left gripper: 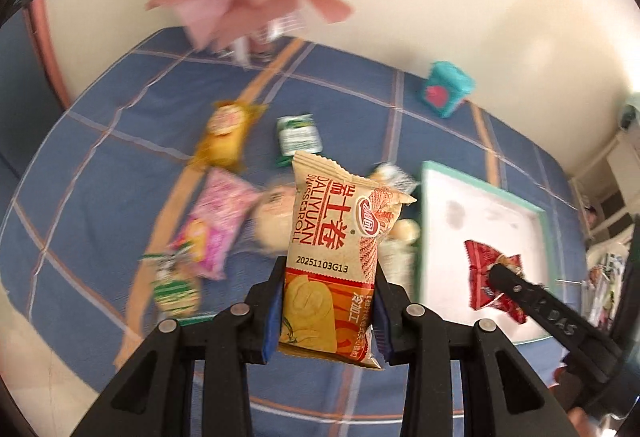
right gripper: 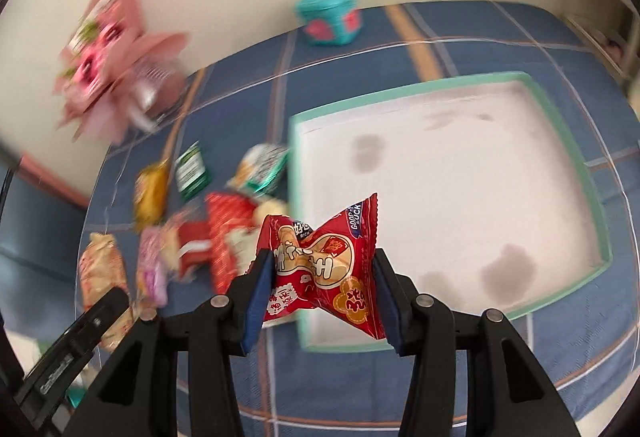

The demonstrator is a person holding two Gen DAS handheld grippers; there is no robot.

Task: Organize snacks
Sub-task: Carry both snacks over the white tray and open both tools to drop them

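- The left gripper (left gripper: pixel 326 301) is clamped on a tan swiss-roll packet (left gripper: pixel 334 257); the packet stands upright between the blue pads, its crimped top edge pointing to twelve o'clock, its lower end hanging below the pads.
- The right gripper (right gripper: pixel 322 291) pinches a glossy red snack packet (right gripper: pixel 320 269) across its middle, so the foil bunches into a bow-tie shape.
- At one o'clock from the red packet lies a shallow white tray (right gripper: pixel 592 173) with a teal rim, flat on a blue checked cloth (right gripper: pixel 460 37).
- Loose crinkly wrappers (right gripper: pixel 152 193) lie at ten o'clock, blurred.
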